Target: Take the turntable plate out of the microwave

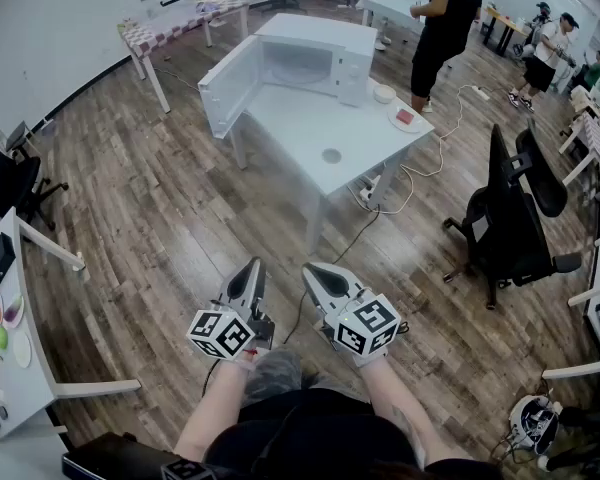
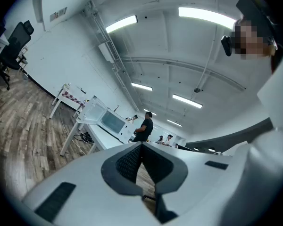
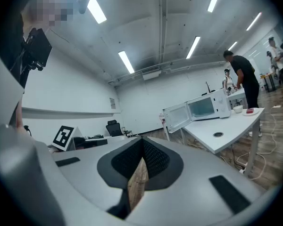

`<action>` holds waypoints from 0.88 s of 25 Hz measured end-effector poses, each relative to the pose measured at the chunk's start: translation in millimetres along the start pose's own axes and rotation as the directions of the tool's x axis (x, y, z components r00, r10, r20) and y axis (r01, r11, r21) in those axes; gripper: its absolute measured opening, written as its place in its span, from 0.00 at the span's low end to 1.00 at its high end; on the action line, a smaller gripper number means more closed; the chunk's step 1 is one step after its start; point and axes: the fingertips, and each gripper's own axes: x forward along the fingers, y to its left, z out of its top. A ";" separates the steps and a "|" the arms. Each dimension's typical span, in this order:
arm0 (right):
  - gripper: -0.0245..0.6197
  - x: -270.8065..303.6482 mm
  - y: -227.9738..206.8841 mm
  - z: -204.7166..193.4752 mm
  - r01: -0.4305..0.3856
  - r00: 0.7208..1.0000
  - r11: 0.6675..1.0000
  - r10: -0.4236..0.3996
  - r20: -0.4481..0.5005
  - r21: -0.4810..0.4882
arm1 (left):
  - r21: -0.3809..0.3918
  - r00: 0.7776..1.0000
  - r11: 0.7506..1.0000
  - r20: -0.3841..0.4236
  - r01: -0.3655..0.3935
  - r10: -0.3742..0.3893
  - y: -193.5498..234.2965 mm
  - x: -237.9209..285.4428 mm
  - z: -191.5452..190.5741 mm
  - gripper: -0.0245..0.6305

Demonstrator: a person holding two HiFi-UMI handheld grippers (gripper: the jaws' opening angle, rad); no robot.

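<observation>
A white microwave [image 1: 315,60] stands at the far end of a white table [image 1: 310,128], its door [image 1: 225,86] swung open to the left. Its cavity looks pale, and I cannot make out the turntable plate inside from here. Both grippers are held low over the wooden floor, well short of the table. My left gripper [image 1: 254,266] and right gripper [image 1: 313,271] are both shut with nothing between the jaws. The left gripper view shows the shut left gripper [image 2: 141,146] and the distant microwave [image 2: 111,121]. In the right gripper view, the right gripper [image 3: 142,141] points toward the microwave [image 3: 210,106].
On the table are a white bowl [image 1: 383,93] and a small plate with something red [image 1: 405,118]. A person in black [image 1: 440,23] stands behind the table. A black office chair [image 1: 515,218] is at the right, cables [image 1: 405,183] trail under the table, and a side table [image 1: 10,328] is at the left.
</observation>
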 end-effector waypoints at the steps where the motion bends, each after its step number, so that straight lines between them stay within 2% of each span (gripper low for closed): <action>1: 0.07 -1.0 0.0 -0.5 0.002 1.000 1.000 -0.002 -0.001 0.003 | -0.005 1.000 1.000 -0.001 0.000 0.000 -1.0 -0.7 -1.1 0.05; 6: 0.07 -0.1 -4.2 -3.3 0.009 1.000 1.000 -0.009 -0.002 0.014 | -0.016 1.000 1.000 -0.006 -0.006 0.006 3.2 1.7 -4.4 0.05; 11: 0.07 15.2 -25.1 -2.9 0.029 1.000 0.999 -0.029 -0.009 0.017 | -0.026 1.000 1.000 -0.019 0.002 -0.003 14.5 27.8 -6.3 0.05; 16: 0.07 51.9 -56.4 2.9 0.063 0.998 0.998 -0.063 -0.009 0.007 | -0.026 0.999 0.999 -0.043 0.031 -0.032 42.5 72.9 1.2 0.05; 22: 0.07 118.4 -101.0 22.7 0.137 0.990 0.990 -0.137 0.018 0.017 | 0.019 0.995 0.998 -0.072 0.066 -0.065 88.3 139.2 35.3 0.05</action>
